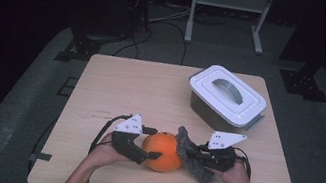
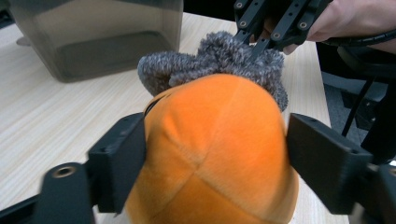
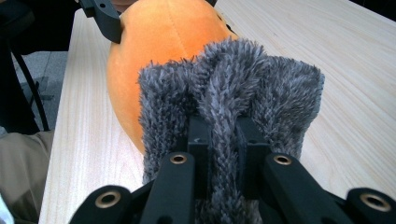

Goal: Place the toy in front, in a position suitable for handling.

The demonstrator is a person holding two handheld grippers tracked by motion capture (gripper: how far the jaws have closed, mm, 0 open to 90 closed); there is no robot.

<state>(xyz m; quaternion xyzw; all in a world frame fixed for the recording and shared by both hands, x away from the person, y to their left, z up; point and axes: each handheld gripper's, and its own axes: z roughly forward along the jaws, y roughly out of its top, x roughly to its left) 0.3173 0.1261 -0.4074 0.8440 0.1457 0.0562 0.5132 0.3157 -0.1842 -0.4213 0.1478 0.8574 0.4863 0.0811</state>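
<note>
A round orange plush toy (image 1: 164, 151) rests on the wooden table (image 1: 141, 87) near its front edge. My left gripper (image 1: 151, 144) comes from the left, and both jaws press on the toy's sides (image 2: 215, 140). A grey fuzzy knitted cloth (image 1: 202, 173) lies against the toy's right side. My right gripper (image 1: 188, 154) is shut on a pinched fold of that cloth (image 3: 233, 79). In the right gripper view the orange toy (image 3: 163, 37) bulges behind the cloth, and in the left gripper view the cloth (image 2: 219, 56) caps the toy's far side.
A grey storage box with a white lid and grey handle (image 1: 226, 98) stands at the table's back right, lid on. Its translucent wall (image 2: 102, 42) is in the left gripper view. Dark floor, cables and a metal stand (image 1: 228, 11) lie beyond the table.
</note>
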